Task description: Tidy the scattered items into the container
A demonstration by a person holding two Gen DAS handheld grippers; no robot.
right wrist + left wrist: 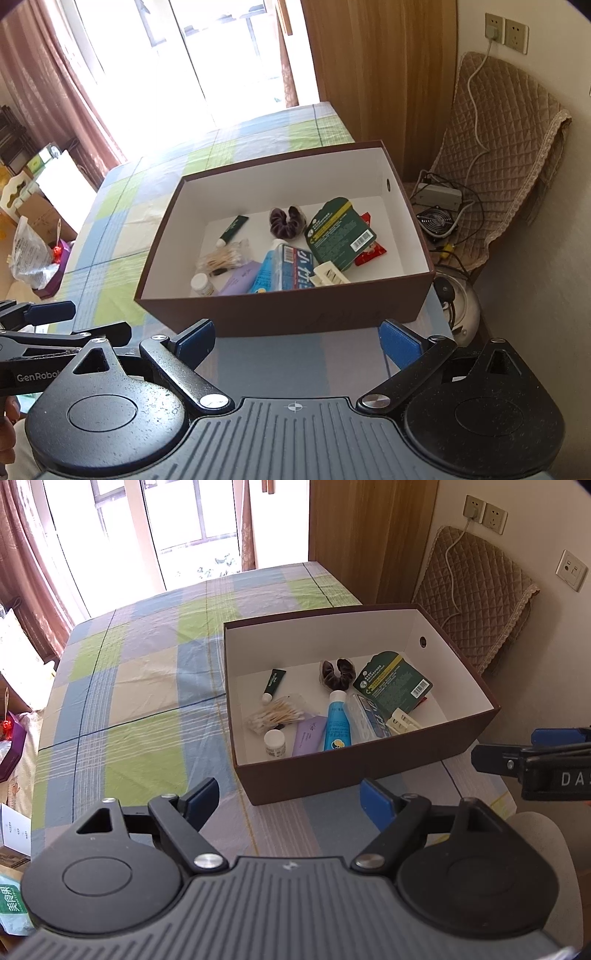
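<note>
A brown box (332, 771) with a white inside stands on the checked tablecloth (129, 701). Inside lie a blue bottle (337, 722), a bag of cotton swabs (277, 714), a green tube (274, 685), a dark scrunchie (338, 674), a green packet (393, 683), a small white jar (275, 742) and a purple sachet (308, 734). My left gripper (290, 805) hangs open and empty just in front of the box. My right gripper (299, 341) is likewise open and empty before the box (280, 314). The same items show in the right wrist view, such as the scrunchie (286, 221).
A quilted chair (476, 602) stands behind the box by the wall, with a fan and cables (436, 221) on its seat. Cardboard boxes and bags (33, 254) crowd the floor to the left. Curtains and a bright window lie beyond the table's far end.
</note>
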